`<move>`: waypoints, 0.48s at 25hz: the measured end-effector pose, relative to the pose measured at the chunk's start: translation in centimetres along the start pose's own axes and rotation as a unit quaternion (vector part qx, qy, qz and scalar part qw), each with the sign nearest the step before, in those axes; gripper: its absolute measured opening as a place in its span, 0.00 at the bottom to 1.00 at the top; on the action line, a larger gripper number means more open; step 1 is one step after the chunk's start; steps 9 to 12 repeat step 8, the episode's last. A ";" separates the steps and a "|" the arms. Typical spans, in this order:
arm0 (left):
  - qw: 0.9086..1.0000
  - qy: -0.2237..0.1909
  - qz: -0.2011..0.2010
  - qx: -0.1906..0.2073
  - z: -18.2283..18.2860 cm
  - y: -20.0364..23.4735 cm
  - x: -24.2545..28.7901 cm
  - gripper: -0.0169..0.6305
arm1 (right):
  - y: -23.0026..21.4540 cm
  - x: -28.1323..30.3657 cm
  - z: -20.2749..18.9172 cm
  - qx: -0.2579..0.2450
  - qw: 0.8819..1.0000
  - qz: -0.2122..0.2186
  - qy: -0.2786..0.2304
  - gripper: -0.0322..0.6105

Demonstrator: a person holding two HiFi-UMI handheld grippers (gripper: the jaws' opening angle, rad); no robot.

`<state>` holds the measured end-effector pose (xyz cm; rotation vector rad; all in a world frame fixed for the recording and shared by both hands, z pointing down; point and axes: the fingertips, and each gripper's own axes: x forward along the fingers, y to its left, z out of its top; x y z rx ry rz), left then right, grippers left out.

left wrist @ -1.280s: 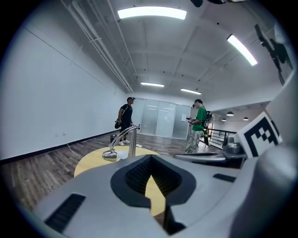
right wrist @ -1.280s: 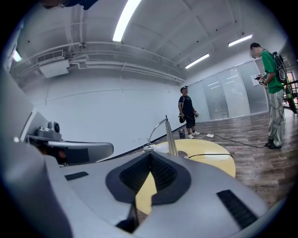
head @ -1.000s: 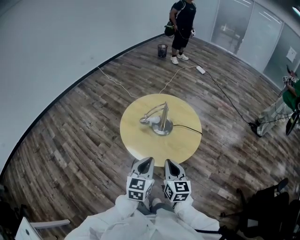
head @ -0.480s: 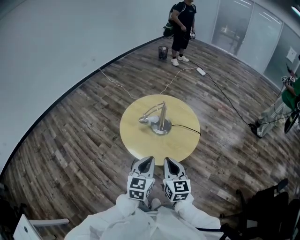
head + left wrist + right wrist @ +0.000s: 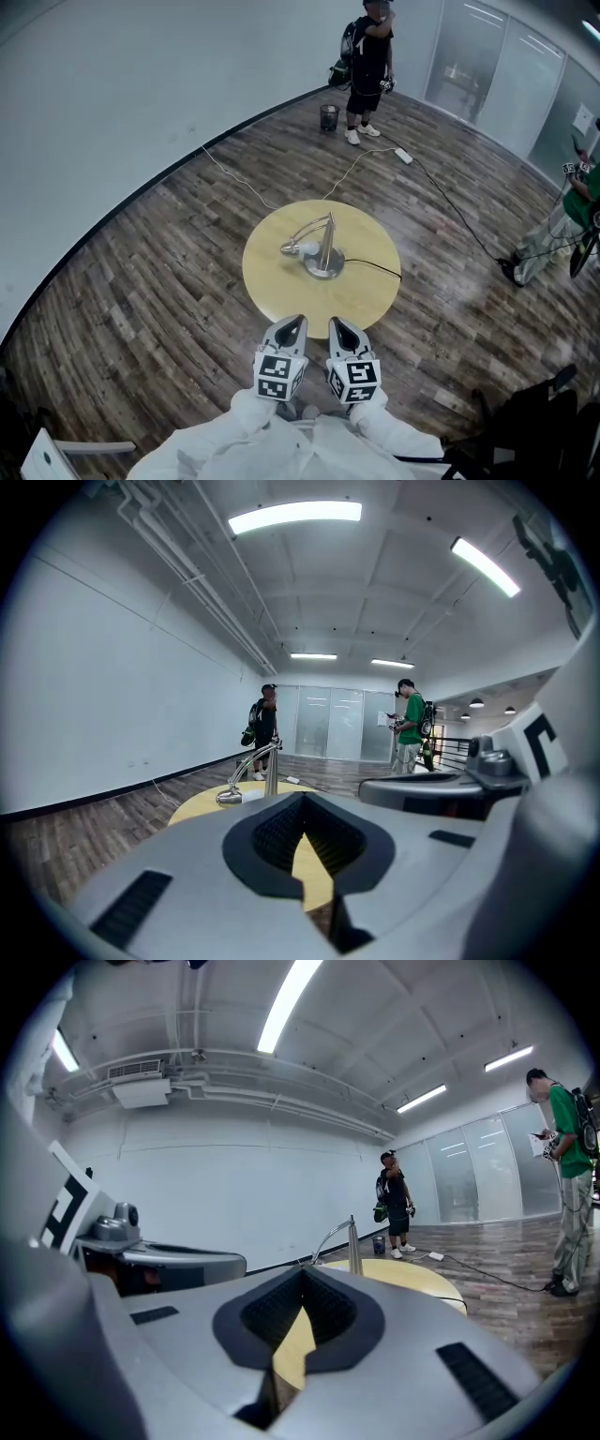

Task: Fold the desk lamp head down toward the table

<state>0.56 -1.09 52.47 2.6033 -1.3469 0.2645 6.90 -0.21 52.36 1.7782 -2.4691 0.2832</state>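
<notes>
Left hand-held gripper (image 5: 292, 323) and right hand-held gripper (image 5: 338, 325) are hovering pressed together, empty, short of the lamp (image 5: 323, 242); probably needing one bracing base (image 5: 324, 266), other easing head (image 5: 292, 248) toward surface (image 5: 367, 292).

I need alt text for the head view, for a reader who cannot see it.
A silver metal desk lamp stands on a round light wooden table, its head bent low toward the tabletop. The grey left gripper and right gripper hover shut and empty at the table's near edge.
</notes>
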 end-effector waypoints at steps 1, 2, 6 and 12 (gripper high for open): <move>1.000 0.000 0.001 0.001 0.0 0.1 0.0 0.03 | 0.1 0.0 0.0 -0.002 1.000 0.001 -0.001 0.07; 1.000 -0.001 0.001 0.001 0.0 0.2 -0.1 0.03 | 0.2 0.1 0.1 -0.002 1.000 0.001 -0.001 0.07; 1.000 -0.002 0.001 0.003 -0.1 0.4 0.1 0.03 | 0.4 0.4 -0.1 0.000 1.000 0.002 0.000 0.07; 1.000 -0.002 0.001 0.004 -0.1 0.6 0.2 0.03 | 0.4 0.6 -0.2 0.000 1.000 0.002 0.000 0.07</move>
